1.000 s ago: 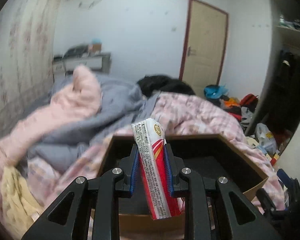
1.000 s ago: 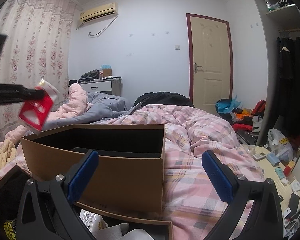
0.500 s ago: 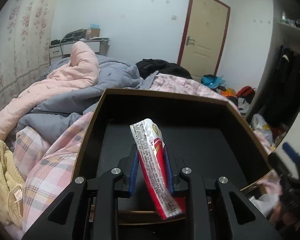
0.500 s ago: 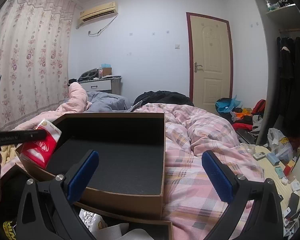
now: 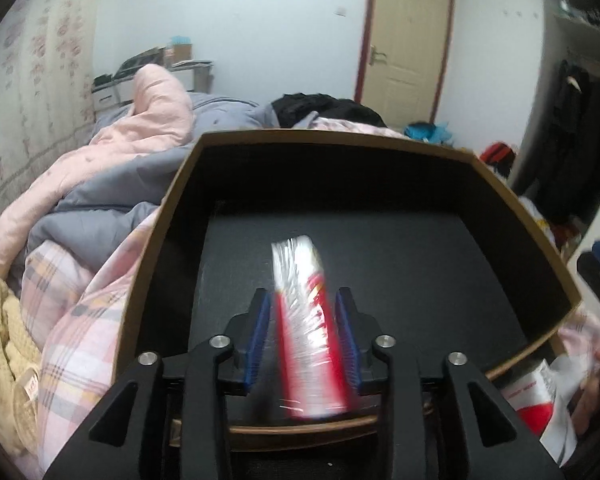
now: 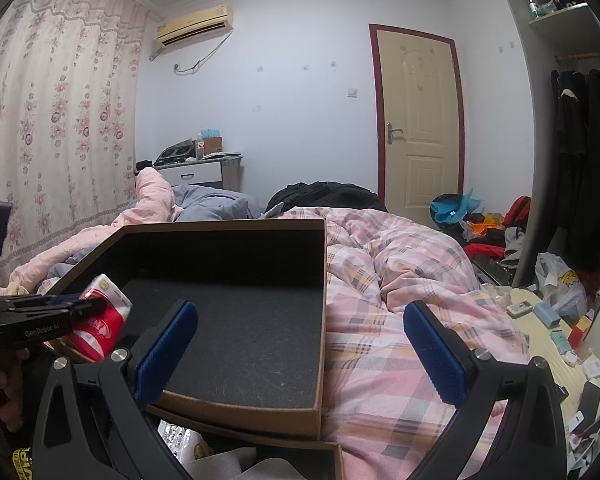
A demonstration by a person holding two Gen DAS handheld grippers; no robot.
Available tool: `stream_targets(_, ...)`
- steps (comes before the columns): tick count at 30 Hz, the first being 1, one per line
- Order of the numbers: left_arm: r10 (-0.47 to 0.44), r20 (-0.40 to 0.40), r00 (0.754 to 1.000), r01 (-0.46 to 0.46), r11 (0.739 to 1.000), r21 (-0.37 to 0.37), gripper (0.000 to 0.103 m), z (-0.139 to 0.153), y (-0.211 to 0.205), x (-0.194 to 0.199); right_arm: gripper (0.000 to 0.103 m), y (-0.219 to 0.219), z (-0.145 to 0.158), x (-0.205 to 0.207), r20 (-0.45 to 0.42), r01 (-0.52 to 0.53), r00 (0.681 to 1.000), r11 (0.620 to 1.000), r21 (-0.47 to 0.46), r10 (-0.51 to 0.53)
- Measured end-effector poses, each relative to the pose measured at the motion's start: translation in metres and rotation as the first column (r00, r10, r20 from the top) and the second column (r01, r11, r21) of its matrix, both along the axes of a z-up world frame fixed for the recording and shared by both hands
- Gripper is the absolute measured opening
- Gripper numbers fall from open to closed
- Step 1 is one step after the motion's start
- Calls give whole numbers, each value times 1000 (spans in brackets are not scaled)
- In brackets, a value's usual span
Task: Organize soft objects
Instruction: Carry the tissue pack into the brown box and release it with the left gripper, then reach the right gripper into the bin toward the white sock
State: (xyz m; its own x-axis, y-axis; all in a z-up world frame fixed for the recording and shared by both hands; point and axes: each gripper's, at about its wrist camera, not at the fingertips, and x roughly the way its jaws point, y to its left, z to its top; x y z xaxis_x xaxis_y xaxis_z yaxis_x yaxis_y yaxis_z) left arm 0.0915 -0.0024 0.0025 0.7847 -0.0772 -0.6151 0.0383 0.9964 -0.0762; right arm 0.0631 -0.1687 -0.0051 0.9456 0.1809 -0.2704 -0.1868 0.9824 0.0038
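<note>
A red and white tissue pack (image 5: 306, 320) sits between the blue pads of my left gripper (image 5: 302, 300), blurred by motion, over the near end of a brown cardboard box (image 5: 168, 208) with a black lining. The pads stand a little apart from the pack now. In the right wrist view the pack (image 6: 102, 322) hangs at the box's (image 6: 320, 300) left rim beside the left gripper (image 6: 80, 304). My right gripper (image 6: 300, 344) is wide open and empty, in front of the box's near side.
The box lies on a bed with a pink plaid quilt (image 6: 400, 300), pink and grey blankets (image 5: 112, 168) to the left and a yellow knit cloth (image 5: 0, 340). More packs (image 5: 540, 404) lie at the lower right. A cluttered side table (image 6: 552, 320) stands at the right.
My left gripper has dropped lower into the box and its jaws have widened around the tissue pack, which now looks blurred. The right gripper has stayed still and open.
</note>
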Motion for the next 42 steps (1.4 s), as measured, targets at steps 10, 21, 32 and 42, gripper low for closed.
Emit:
stream_targets(10,-27,22,999,27,1000,-11,81,4,-5,-8,102,-1,-1,1,-4,2,1000,1000,-1,-2)
stream_targets(21,25,-28,999,-25,999,28,103,-15,2,5,102,-2,1,1,-7,-12,1000,1000,11,12)
stream_targets(32,26,-22,999,-25,999,23,103,-18,6,7,102,-15,21,-13,-41,-108,993,988,108,113)
stream_targets(42,26,-22,999,-25,999,23,103,-18,7,7,102,11,6,-12,-355,-224,909,974,26,219)
